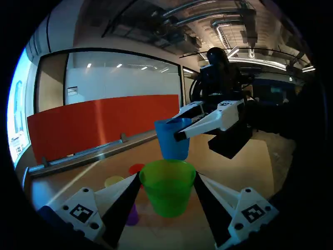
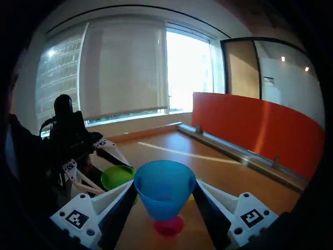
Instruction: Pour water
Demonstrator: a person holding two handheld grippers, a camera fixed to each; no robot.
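Your left gripper (image 1: 166, 178) has both fingers pressed against the sides of a translucent green plastic cup (image 1: 167, 196). The cup stands upright between them at 6 o'clock in the left gripper view. Just beyond it, at 12 o'clock, hangs a translucent blue plastic cup (image 1: 172, 139). It is roughly upright and pinched by your right gripper (image 1: 177, 127), which reaches in from 2 o'clock. You cannot tell whether either held cup carries water.

At 9 o'clock of the green cup, a small red cup (image 1: 135, 168) and a small yellow cup (image 1: 113, 181) sit on the pale wooden table (image 1: 249, 166). A small purple cup (image 1: 132, 216) shows at 7 o'clock, partly behind your finger. An orange partition panel (image 1: 104, 121) lines the table's far edge from 9 to 12 o'clock.
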